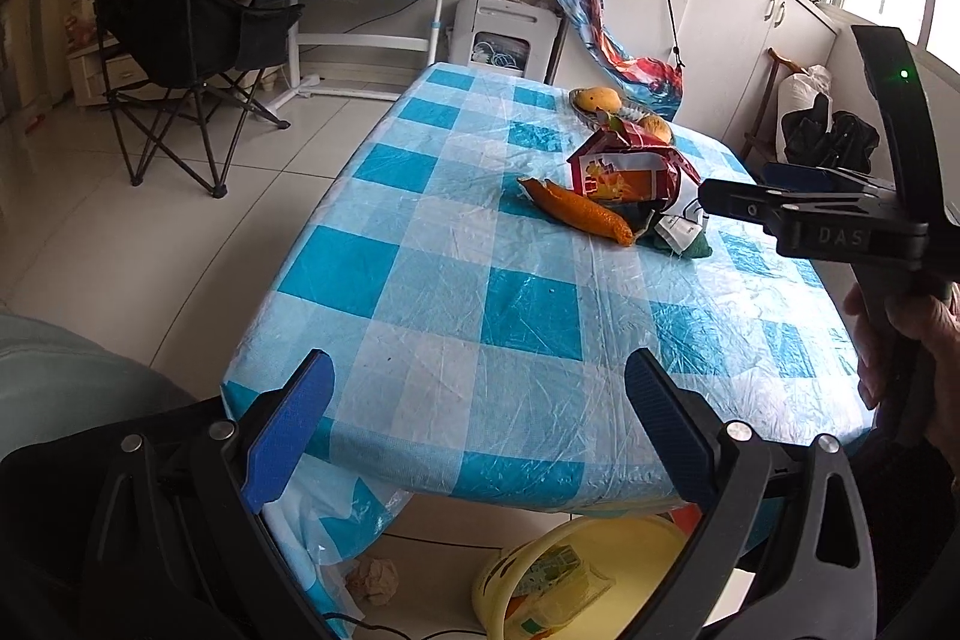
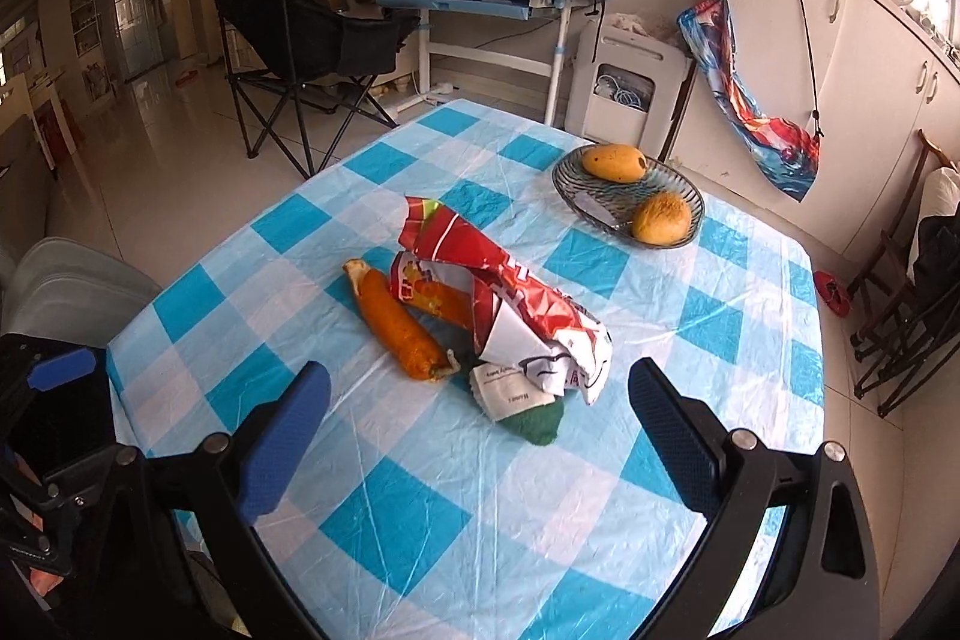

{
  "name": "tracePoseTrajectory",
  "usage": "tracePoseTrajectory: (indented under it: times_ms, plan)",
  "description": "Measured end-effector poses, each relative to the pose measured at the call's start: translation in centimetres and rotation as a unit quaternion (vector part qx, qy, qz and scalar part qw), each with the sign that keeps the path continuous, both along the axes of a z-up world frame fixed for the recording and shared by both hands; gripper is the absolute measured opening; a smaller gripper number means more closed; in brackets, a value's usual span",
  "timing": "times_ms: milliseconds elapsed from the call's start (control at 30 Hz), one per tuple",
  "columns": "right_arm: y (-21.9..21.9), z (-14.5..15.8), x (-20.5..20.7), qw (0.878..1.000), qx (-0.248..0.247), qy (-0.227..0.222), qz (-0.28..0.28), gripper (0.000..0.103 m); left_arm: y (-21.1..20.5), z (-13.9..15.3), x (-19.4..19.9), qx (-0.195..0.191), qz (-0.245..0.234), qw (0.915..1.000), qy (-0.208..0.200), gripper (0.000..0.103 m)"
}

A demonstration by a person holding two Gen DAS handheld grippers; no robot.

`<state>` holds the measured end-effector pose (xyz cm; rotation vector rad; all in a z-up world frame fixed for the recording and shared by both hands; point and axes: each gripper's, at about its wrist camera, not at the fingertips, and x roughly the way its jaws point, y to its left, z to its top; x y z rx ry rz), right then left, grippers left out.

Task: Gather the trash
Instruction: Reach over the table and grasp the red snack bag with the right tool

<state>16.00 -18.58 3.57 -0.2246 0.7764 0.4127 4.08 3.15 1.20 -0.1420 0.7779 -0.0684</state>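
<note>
Wrappers (image 2: 510, 316) lie mid-table, well inside its edges; both grippers (image 1: 477, 430) (image 2: 480, 436) gape, holding nothing.

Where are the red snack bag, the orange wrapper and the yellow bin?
red snack bag (image 2: 528, 304), right wrist view, crumpled middle
orange wrapper (image 2: 396, 325), right wrist view, mid-length
yellow bin (image 1: 636, 574), left wrist view, inner wall
</note>
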Motion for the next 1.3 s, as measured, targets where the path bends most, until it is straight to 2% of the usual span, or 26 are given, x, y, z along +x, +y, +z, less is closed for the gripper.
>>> tracePoseTrajectory:
  times_ms: [367,567,600,633,667,700,733,767,833,867,967,1000,1033,1067,1100,1200,1300]
  plan:
    - [0.5,-1.2,2.4,1.000,0.005,0.015,0.018,0.095,-0.4,-0.3,1.9,-0.001,-0.009,0.9998,0.016,0.094]
    - [0.3,-1.7,2.9,0.999,0.032,0.026,0.029,0.093,-0.6,-0.3,4.5,-0.015,-0.011,0.9994,0.030,0.094]
    - [0.4,-1.9,2.9,0.998,0.034,0.030,0.032,0.089,-0.8,-0.3,5.1,-0.016,-0.012,0.9993,0.032,0.094]
    - [0.3,-2.1,3.1,0.998,0.033,0.038,0.030,0.074,-1.0,-0.4,5.7,-0.016,-0.014,0.9992,0.034,0.094]
    - [0.0,-2.1,3.1,0.998,0.035,0.038,0.025,0.065,-1.3,-0.4,6.3,-0.016,-0.015,0.9991,0.037,0.094]
    - [-0.4,-1.9,3.2,0.998,0.043,0.039,0.021,0.060,-1.6,-0.5,7.0,-0.017,-0.017,0.9989,0.039,0.094]
    - [-0.9,-1.8,3.2,0.998,0.052,0.043,0.016,0.049,-1.9,-0.5,7.6,-0.017,-0.020,0.9988,0.042,0.094]
    - [-1.5,-1.7,3.4,0.997,0.062,0.048,0.010,0.032,-2.3,-0.6,8.3,-0.018,-0.023,0.9986,0.044,0.094]
    - [-2.8,-1.7,3.7,0.994,0.085,0.063,-0.003,0.016,-3.2,-0.9,9.7,-0.018,-0.029,0.9982,0.049,0.094]
    - [-3.2,-1.8,3.8,0.994,0.090,0.069,-0.007,0.015,-3.6,-1.1,10.5,-0.018,-0.030,0.9979,0.054,0.094]
    - [-3.2,-1.8,3.5,0.996,0.075,0.055,0.002,0.018,-4.6,-1.7,12.8,-0.016,-0.029,0.9971,0.068,0.094]
    - [-3.0,-1.6,3.4,0.996,0.072,0.046,0.008,0.025,-4.8,-1.9,13.3,-0.016,-0.026,0.9971,0.070,0.094]
    - [-2.7,-1.5,3.3,0.998,0.062,0.031,0.010,0.057,-5.0,-2.0,13.8,-0.016,-0.023,0.9971,0.071,0.094]
    - [-2.2,-1.2,3.2,0.999,0.047,0.007,0.010,0.083,-5.0,-2.0,14.3,-0.016,-0.020,0.9971,0.072,0.094]
    - [-1.7,-1.0,3.2,0.999,0.035,-0.014,0.016,0.086,-5.1,-2.1,14.6,-0.016,-0.016,0.9971,0.073,0.094]
    - [-0.2,-1.5,4.7,0.999,0.001,-0.019,0.033,0.086,-4.9,-2.5,15.1,-0.013,-0.010,0.9970,0.075,0.094]
    - [0.5,-3.2,6.8,0.999,-0.011,0.013,0.039,0.086,-5.1,-2.9,15.6,0.001,-0.009,0.9966,0.082,0.094]
